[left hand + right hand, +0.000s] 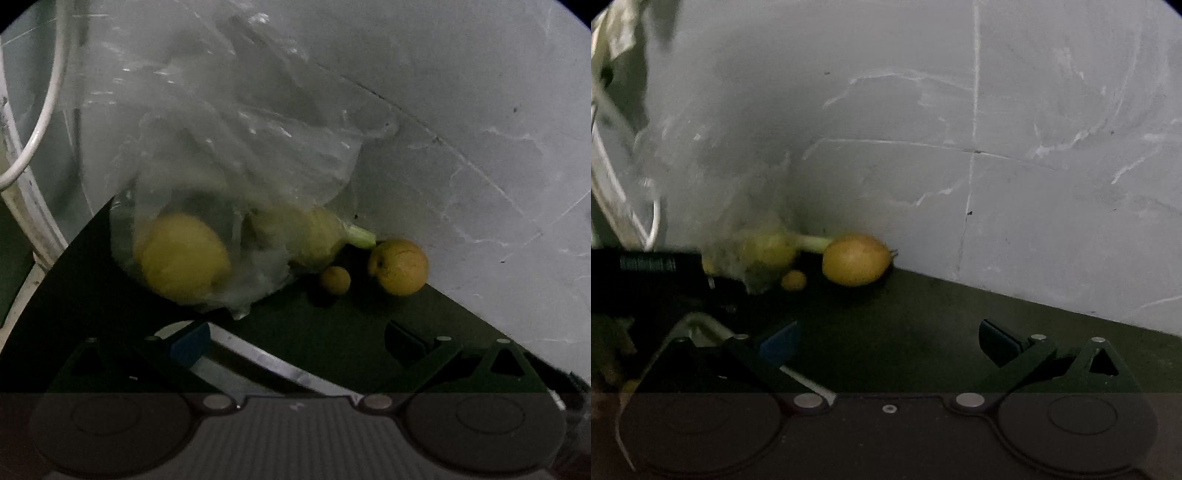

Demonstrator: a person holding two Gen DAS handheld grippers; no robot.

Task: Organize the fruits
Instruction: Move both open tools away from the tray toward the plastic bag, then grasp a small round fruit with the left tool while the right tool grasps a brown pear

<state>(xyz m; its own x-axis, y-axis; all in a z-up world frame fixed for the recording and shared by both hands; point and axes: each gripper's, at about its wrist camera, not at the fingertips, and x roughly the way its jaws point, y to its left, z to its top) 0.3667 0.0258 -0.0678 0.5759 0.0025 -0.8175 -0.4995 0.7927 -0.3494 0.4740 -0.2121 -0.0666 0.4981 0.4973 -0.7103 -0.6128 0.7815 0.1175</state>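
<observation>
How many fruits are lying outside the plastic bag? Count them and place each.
2. A large yellow fruit lies by the wall, right of the bag; a small round one sits just left of it. The bag may hide others.

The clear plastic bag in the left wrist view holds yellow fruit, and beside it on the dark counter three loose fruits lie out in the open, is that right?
Not quite. The left wrist view shows two loose fruits, not three: a large round yellow fruit and a tiny round yellow fruit. The clear plastic bag does hold yellow fruit, and they lie beside it on the dark counter.
</observation>
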